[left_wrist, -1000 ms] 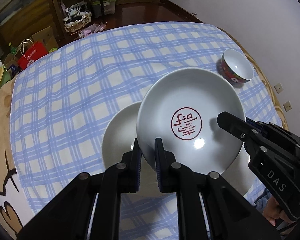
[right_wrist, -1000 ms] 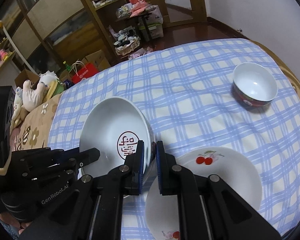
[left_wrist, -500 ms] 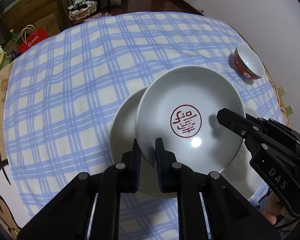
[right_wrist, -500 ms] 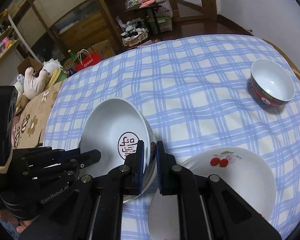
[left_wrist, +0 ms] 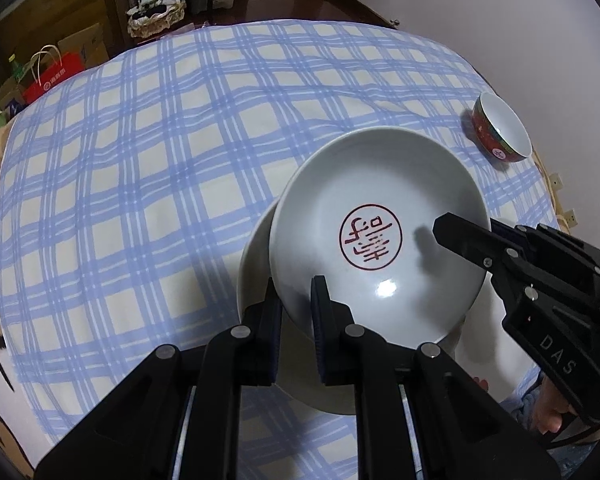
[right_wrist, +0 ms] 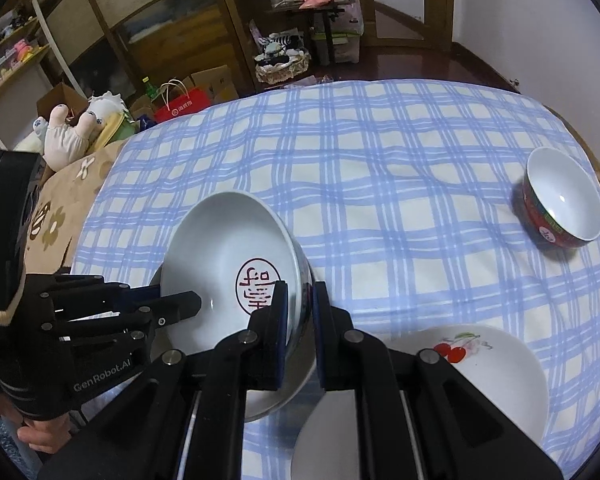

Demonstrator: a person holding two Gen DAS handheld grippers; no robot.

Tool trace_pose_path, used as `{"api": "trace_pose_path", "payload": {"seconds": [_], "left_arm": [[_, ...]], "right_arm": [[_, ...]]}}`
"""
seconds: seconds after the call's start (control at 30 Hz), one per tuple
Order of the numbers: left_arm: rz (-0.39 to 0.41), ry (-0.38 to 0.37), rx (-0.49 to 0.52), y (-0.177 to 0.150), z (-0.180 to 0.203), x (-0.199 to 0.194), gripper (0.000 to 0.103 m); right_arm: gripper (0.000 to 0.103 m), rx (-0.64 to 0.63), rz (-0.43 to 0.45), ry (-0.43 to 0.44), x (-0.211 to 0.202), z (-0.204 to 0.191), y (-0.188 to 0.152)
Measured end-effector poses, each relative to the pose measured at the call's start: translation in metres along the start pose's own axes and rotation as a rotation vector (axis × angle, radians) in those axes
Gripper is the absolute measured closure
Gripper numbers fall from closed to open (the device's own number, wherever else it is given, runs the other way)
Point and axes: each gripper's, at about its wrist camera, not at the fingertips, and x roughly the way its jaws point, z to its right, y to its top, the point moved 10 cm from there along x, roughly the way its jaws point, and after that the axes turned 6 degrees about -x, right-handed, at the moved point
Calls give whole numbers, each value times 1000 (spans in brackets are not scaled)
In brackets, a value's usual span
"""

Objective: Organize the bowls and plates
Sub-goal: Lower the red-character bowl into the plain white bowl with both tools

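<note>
Both my claws, left [left_wrist: 296,300] and right [right_wrist: 300,308], are clamped on opposite rims of the stamped plate [left_wrist: 380,240]. That keeps it level just above the plain plate [left_wrist: 256,264] on the counter [left_wrist: 140,160], ready for stacking.

The white plate with the red stamp [left_wrist: 380,216] looks like shiny, smooth china, and a light glints on it. The cherry plate [right_wrist: 496,364] and the red bowl [right_wrist: 560,204] are glossy too. The blue checked tablecloth [left_wrist: 140,168] is soft matt cloth with little wrinkles. The left gripper [left_wrist: 296,300] and right gripper [right_wrist: 300,304] are dull black plastic with small shiny metal pins
</note>
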Motion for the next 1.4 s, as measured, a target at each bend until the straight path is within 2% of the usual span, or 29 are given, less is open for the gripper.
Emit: {"api": "trace_pose_path", "payload": {"seconds": [0.17,0.33,0.83,0.93,1.07,1.4], "left_arm": [[3,1,24,-3,0,-2,88],[6,38,62,-6,4,-1,88],[18,68,84,-6,2,1,89],[36,73,98,-5,2,0,89],[74,115,137,-2,2,-5,88],[65,77,97,0,-1,-5,88]], "right_arm": [[91,9,-19,-10,-1,1,-1],[91,-7,-28,-37,0,0,-1],[91,-17,-31,-47,0,1,-3],[91,-11,-38,-53,1,4,-6],[91,-19,-34,-46,1,3,-6],[91,-31,-38,-49,2,0,-4]]}}
